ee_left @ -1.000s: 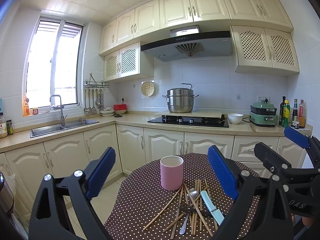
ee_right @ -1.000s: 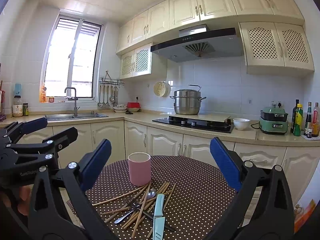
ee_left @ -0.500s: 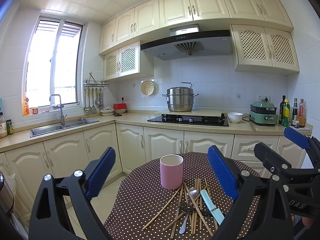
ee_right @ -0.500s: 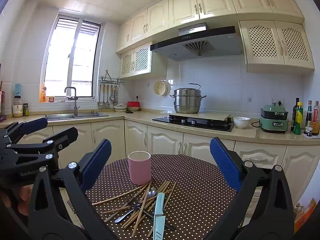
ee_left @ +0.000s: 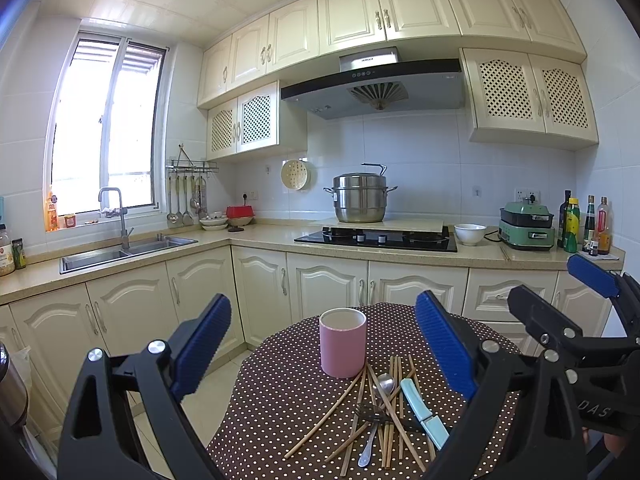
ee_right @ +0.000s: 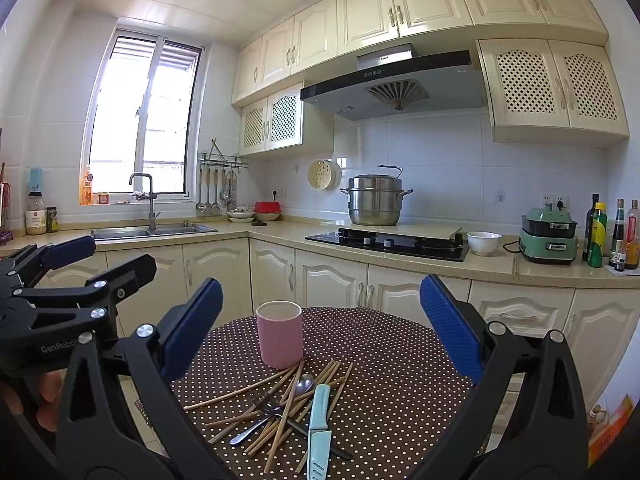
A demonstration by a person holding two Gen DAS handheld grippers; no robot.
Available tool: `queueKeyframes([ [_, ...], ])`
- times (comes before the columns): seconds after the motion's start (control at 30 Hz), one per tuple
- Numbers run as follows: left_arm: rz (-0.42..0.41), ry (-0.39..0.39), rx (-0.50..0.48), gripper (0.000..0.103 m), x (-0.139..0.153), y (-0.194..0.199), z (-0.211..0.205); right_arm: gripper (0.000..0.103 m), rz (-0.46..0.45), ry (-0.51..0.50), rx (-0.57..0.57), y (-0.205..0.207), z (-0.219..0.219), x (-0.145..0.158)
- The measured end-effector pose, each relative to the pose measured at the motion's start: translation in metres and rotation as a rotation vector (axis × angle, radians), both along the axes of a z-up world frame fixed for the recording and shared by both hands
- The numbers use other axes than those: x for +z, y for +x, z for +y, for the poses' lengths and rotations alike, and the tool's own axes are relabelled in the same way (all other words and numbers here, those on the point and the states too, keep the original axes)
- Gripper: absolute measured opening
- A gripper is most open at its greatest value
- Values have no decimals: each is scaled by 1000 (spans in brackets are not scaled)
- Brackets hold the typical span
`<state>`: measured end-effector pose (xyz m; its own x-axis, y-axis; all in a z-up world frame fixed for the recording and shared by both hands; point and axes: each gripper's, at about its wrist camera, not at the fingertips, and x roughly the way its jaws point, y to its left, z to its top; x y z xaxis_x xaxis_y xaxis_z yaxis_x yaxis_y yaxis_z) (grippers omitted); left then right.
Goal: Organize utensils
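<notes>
- My left gripper (ee_left: 323, 354) and right gripper (ee_right: 321, 322) hover above the desk (ee_right: 392, 364), jaws spread, holding nothing.
- Pink cup (ee_right: 279, 333) stands upright at the far side; chopsticks (ee_right: 286, 408), spoon (ee_right: 272, 412), fork (ee_right: 266, 402) and knife (ee_right: 319, 432) lie piled just near of it.

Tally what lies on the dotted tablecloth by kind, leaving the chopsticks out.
Pink cup: 1
Light-blue knife: 1
Spoon: 1
Fork: 1
Total: 4
</notes>
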<state>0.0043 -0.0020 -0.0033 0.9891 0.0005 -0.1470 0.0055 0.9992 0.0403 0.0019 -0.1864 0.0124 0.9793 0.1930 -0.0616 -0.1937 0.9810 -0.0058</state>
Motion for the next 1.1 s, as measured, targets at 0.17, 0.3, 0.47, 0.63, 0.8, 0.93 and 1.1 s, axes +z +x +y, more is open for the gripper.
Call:
queueKeyframes([
  [0.17,0,1,1,92,0,0,0,97,1,1,0,1,0,0],
  [0.3,0,0,1,92,-1,0,1,97,1,1,0,2,0,-1],
  [0.47,2,1,3,92,-1,1,1,97,6,2,1,2,1,0],
  [0.63,2,-1,5,92,-2,1,3,97,13,17,4,4,0,0],
  [0.8,4,2,6,92,-2,2,4,97,22,21,10,5,0,1],
  [0.93,10,8,8,92,-4,4,4,97,29,17,14,8,-1,-1],
  [1.1,22,13,12,92,-9,8,3,97,76,41,56,18,-4,-8],
])
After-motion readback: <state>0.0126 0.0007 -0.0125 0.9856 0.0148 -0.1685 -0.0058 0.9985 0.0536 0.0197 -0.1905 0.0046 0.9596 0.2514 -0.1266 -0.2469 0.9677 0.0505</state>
